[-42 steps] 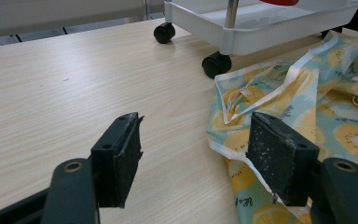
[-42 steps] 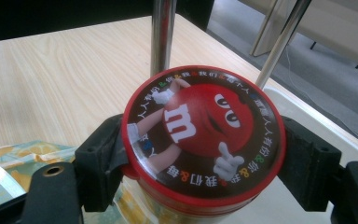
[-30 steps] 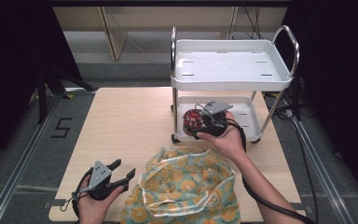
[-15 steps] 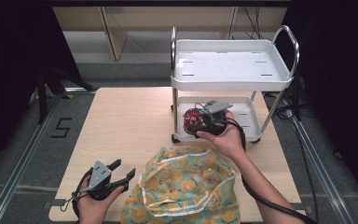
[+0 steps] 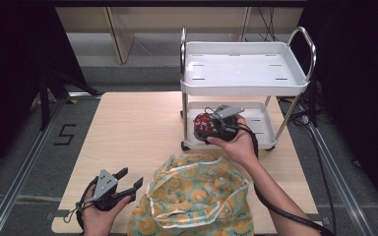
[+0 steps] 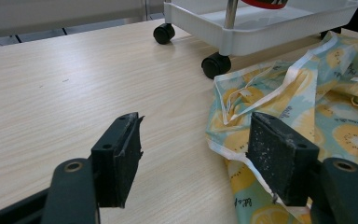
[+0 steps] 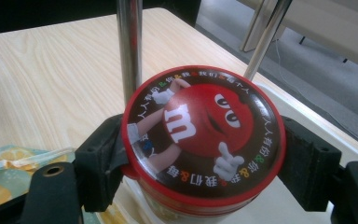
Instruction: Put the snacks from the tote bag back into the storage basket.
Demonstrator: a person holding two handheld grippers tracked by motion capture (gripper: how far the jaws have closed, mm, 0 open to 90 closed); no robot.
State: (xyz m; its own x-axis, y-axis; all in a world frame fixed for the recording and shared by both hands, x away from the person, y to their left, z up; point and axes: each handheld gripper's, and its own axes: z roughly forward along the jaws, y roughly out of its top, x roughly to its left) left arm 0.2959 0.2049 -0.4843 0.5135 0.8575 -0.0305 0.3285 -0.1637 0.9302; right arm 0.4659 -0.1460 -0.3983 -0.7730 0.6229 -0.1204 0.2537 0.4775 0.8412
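- The table (image 5: 128,123) filled the middle of the high view, pale wood, with a white cart (image 5: 246,69) standing on its upper right part.
- The cart had two trays; the high view showed the top tray bare, while the right gripper view showed two of its chrome posts and the rim of the lower tray.
- A yellow-and-teal patterned bag (image 5: 197,196) lay crumpled at the lower centre of the high view; the left gripper view showed its white-trimmed edge just beside the cart's black wheels (image 6: 216,64).
- The right gripper (image 5: 215,127), at centre right of the high view, was clamped on a red candy jar (image 5: 204,125) over the lower tray's near edge.
- The right gripper view showed the jar's lid print, a red cartoon figure ringed by coloured lettering, and a jaw pressed to each side.
- The left gripper (image 5: 128,183), at lower left, was held over the table with its jaws spread wide and nothing between them.
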